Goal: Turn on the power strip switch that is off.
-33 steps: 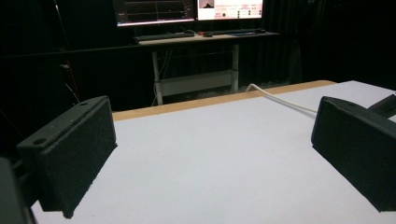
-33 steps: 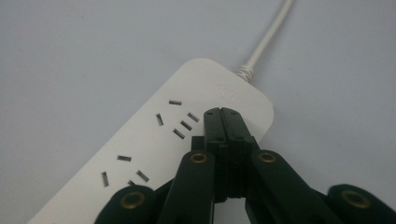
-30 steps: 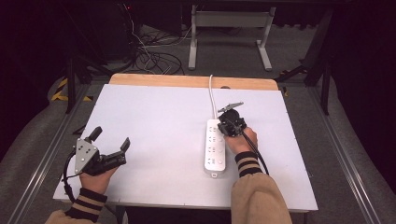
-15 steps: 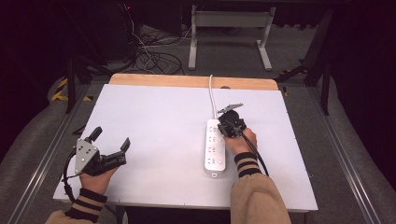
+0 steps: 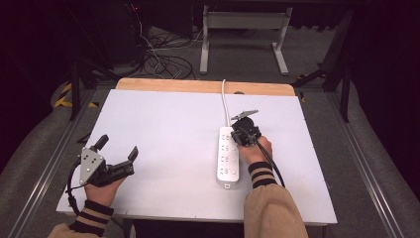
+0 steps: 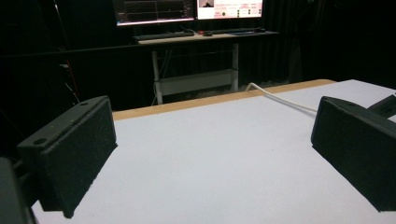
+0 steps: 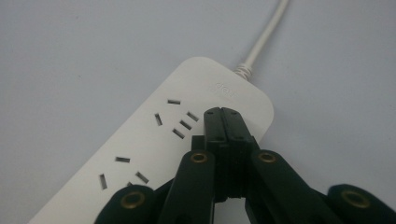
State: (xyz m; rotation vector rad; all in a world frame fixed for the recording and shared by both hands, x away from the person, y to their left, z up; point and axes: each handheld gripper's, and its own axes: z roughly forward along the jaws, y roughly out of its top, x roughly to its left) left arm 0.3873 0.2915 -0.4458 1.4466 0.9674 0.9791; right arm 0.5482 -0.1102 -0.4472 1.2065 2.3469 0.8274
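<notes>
My right gripper (image 7: 227, 112) has its jaws pressed together, empty, tip over the cord end of the power strip (image 5: 228, 156); the strip's long axis runs away from me, near the table's (image 5: 163, 124) right side; my left gripper (image 5: 117, 154) gapes, well apart.

Black grippers (image 5: 246, 133), tan sleeves (image 5: 271, 208), striped cuffs (image 5: 260, 174).

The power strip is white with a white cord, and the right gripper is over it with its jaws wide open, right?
Not quite. The power strip is white with a white cord, and the right gripper is over it, but its jaws are shut, pressed together with nothing between them. The right gripper view shows this.
</notes>
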